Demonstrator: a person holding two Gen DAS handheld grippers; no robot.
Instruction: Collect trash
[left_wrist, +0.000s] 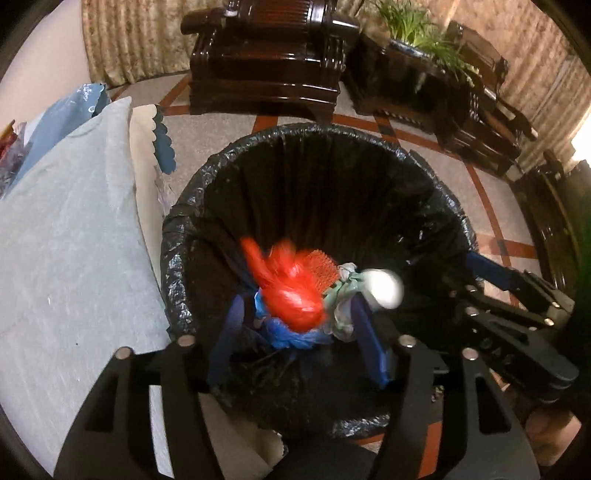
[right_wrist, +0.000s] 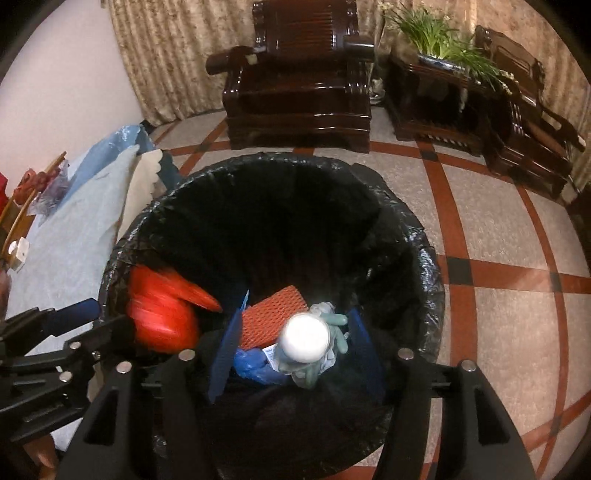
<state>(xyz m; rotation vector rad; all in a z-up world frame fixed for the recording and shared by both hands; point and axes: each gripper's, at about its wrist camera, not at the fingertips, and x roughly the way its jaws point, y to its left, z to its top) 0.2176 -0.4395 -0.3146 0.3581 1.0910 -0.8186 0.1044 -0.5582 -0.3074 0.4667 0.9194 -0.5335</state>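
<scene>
A black-lined trash bin (left_wrist: 207, 192) (right_wrist: 424, 258) stands on the floor below both grippers. My left gripper (left_wrist: 299, 332) is open above the bin, and a blurred red plastic bag (left_wrist: 291, 291) (right_wrist: 162, 314) is in the air between its blue fingers. My right gripper (right_wrist: 295, 350) is open above the bin, and a blurred white object (right_wrist: 304, 338) (left_wrist: 384, 288) is between its fingers. Inside the bin lie an orange foam net (right_wrist: 273, 314), pale green gloves (right_wrist: 332, 325) and a blue bag (right_wrist: 255, 363).
A table with a light blue cloth (left_wrist: 66, 236) (right_wrist: 74, 229) stands left of the bin, with more wrappers (right_wrist: 48, 188) at its far end. Dark wooden armchairs (left_wrist: 266, 62) (right_wrist: 299, 81) and a plant stand (right_wrist: 436, 85) line the far wall across a tiled floor.
</scene>
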